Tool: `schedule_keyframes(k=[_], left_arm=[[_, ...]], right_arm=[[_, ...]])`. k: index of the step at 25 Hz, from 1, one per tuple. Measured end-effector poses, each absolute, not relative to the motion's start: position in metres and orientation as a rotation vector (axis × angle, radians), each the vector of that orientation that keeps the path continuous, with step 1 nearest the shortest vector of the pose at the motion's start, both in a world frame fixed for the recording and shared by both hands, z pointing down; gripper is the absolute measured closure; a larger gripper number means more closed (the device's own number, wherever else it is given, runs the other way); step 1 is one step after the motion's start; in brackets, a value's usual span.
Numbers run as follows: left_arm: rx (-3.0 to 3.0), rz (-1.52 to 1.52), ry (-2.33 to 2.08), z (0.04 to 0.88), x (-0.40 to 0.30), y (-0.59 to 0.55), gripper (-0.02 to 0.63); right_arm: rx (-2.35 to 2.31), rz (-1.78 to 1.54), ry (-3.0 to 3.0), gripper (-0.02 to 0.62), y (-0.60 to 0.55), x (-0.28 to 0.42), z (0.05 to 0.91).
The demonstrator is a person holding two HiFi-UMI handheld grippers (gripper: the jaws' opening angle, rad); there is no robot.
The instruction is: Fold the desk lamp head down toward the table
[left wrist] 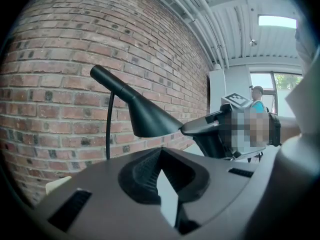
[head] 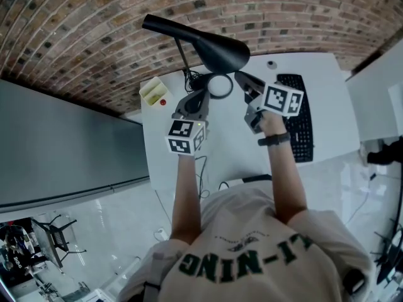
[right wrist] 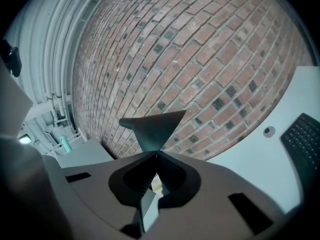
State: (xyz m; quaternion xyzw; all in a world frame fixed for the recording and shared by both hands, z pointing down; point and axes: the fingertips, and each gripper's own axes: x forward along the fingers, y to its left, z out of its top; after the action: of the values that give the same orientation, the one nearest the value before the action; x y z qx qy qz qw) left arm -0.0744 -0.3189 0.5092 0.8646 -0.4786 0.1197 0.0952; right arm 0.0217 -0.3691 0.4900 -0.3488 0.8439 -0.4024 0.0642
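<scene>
The black desk lamp stands at the back of the white desk. Its cone-shaped head juts out from a thin black stem over a round base. My right gripper reaches the wide end of the head and is shut on the shade's lower rim. In the right gripper view the lamp head sits right at the closed tips of the right gripper. My left gripper hovers by the base, shut with nothing in it. The left gripper view shows the lamp head ahead of the left gripper, with the right gripper at its rim.
A black keyboard lies on the desk to the right. A small yellow box sits at the back left corner. The brick wall rises directly behind the lamp. A cable hangs off the front edge.
</scene>
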Motion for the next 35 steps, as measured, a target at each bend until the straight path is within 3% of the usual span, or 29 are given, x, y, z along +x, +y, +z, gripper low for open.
schedule_keyframes(k=[35], left_arm=[[2.476,0.345,-1.487,0.524,-0.108,-0.321,0.607]], right_arm=[[-1.009,-1.412,2.559,0.591,-0.382,-0.015,0.543]])
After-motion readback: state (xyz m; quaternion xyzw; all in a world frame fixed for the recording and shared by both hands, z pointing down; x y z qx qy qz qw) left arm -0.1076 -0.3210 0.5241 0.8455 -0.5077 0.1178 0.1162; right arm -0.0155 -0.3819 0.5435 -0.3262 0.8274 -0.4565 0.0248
